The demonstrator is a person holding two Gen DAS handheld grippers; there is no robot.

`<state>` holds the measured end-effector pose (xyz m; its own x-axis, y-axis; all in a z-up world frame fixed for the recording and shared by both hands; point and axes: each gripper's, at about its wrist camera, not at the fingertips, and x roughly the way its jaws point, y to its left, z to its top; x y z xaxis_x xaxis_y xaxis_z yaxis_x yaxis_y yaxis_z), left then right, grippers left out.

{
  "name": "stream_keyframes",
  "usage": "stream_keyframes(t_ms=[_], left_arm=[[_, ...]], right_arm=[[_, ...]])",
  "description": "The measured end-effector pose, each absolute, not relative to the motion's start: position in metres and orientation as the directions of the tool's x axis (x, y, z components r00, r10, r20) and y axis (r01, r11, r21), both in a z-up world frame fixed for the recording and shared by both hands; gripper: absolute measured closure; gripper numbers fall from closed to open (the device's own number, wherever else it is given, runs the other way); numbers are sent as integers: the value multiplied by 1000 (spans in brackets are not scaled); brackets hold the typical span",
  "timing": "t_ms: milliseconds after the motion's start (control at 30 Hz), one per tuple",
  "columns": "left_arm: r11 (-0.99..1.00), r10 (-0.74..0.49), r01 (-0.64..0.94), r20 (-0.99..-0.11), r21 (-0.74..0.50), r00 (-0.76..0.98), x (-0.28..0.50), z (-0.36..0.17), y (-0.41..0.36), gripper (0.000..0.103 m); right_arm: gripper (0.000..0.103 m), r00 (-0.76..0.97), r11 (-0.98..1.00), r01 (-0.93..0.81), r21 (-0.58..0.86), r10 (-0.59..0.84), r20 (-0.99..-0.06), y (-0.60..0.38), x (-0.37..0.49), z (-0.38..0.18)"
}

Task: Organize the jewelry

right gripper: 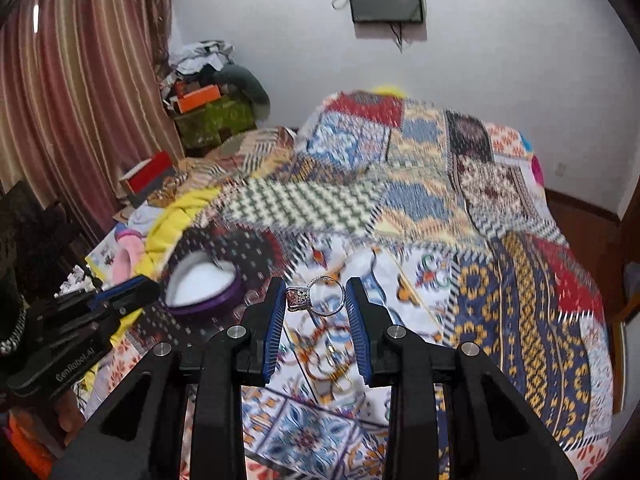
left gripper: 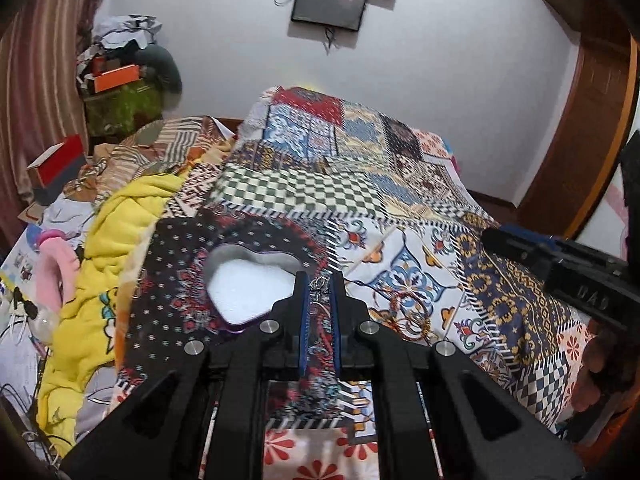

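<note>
A heart-shaped tin [left gripper: 248,290] with a white lining lies open on the patchwork bedspread [left gripper: 400,240]. My left gripper [left gripper: 319,280] hovers just right of it, its blue pads close together and shut on a small silver piece of jewelry [left gripper: 319,286]. In the right wrist view my right gripper [right gripper: 315,289] is shut on a silver ring [right gripper: 330,298] with a pinkish stone at the left pad, held above the bedspread [right gripper: 480,280]. The purple-walled heart tin [right gripper: 202,286] sits to its left, behind the left gripper [right gripper: 100,304]. Several gold hoops [right gripper: 332,360] lie blurred on the cloth below the ring.
A yellow blanket [left gripper: 100,280] and pink soft items [left gripper: 56,272] are heaped left of the tin. Boxes and clutter [left gripper: 120,92] stand by the striped curtain [right gripper: 80,100]. The right gripper's body [left gripper: 560,268] and a hand [left gripper: 596,368] fill the right edge. A screen [left gripper: 328,4] hangs on the wall.
</note>
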<state>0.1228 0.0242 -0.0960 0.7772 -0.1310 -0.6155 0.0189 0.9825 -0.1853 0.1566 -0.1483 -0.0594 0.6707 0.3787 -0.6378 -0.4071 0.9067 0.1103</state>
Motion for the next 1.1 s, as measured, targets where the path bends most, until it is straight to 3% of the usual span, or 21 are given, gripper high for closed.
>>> stream_keyframes(t_ms=[267,567,1100], left_arm=[[984,-99,-5,-575,-177,812,119,-85,52,95],[992,-77,7,-544,-130,835,133,-78,75,95],[986,-148,58,-648,-159,747,174,-131,86,95]], right_arm=[[75,713,891,-449,66,402,-575,-121,155,-29],[75,690,873,-481,77,432,-581,-84,163,-35],[75,571,832,-537,139,479,-667,-41,190,-82]])
